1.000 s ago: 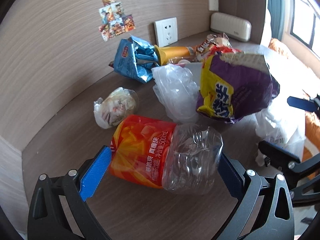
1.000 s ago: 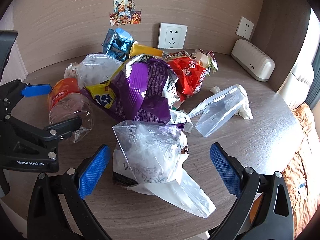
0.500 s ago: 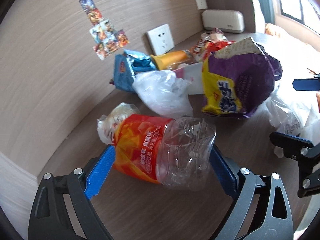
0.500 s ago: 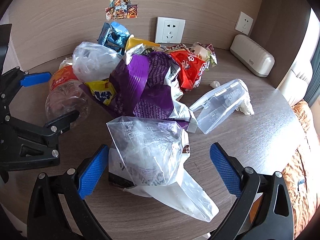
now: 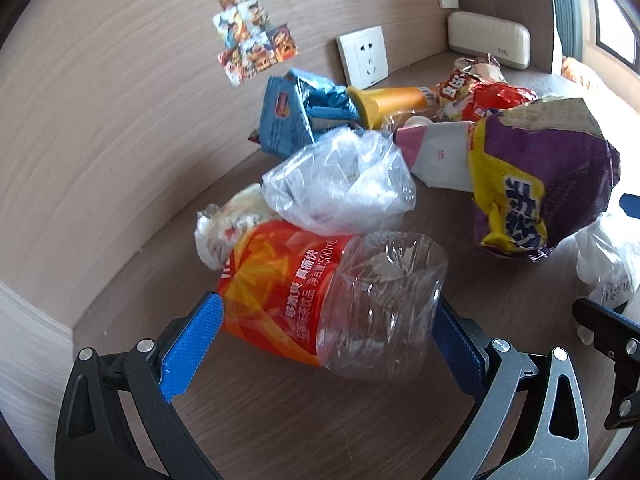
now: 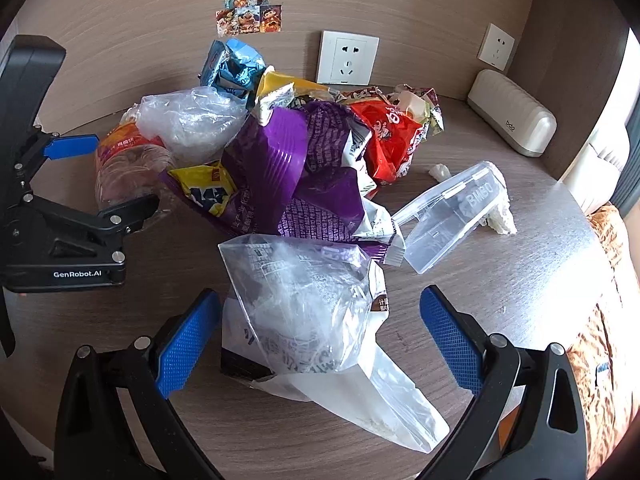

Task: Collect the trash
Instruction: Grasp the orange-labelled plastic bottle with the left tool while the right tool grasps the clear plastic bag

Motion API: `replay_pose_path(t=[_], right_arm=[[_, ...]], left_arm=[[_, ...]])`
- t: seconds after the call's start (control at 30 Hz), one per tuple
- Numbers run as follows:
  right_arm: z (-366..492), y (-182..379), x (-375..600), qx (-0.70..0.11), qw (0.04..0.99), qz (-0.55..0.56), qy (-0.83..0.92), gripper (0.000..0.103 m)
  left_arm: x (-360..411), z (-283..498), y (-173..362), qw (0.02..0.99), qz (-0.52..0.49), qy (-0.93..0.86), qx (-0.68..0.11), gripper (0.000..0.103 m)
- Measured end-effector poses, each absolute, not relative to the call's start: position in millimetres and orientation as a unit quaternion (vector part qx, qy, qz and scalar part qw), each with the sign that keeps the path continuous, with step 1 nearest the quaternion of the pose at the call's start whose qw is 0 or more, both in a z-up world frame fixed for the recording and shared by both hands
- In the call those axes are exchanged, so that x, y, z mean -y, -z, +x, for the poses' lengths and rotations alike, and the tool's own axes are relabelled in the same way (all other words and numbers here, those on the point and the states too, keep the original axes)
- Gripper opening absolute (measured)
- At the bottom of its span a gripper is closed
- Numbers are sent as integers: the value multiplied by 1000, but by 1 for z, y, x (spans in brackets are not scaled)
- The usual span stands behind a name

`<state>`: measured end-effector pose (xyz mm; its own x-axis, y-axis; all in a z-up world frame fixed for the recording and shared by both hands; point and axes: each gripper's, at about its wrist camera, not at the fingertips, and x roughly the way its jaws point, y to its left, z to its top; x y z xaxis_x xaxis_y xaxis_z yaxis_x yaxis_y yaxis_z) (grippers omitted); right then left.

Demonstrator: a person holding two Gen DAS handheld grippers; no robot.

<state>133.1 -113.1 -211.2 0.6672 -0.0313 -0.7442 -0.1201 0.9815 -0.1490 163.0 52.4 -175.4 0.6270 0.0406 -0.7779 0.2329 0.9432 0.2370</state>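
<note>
Two grippers engaged: left gripper [image 5: 320,332] fingers clenched on crushed plastic bottle [image 5: 332,300] — right gripper [image 6: 320,332] fingers released, straddling clear plastic bag [image 6: 308,308]. Next, likely: close on bag.

Soft daylight enters from the window [image 5: 616,12] at the upper right, blowing out that edge, while fisheye bending and dark vignetting ring both otherwise sharp frames.
</note>
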Motion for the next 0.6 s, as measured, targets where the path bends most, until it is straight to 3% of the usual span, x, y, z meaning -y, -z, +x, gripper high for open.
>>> replay_pose_path(t=[0.17,0.6], right_arm=[[136,209,114,-407,908,-95,-22,100],[141,209,113,-407,908,-97,-16,100]], left_arm=[[-74,176,180,882,92,101,-450,98],[-90,196,187,886,64,111,-445,98]])
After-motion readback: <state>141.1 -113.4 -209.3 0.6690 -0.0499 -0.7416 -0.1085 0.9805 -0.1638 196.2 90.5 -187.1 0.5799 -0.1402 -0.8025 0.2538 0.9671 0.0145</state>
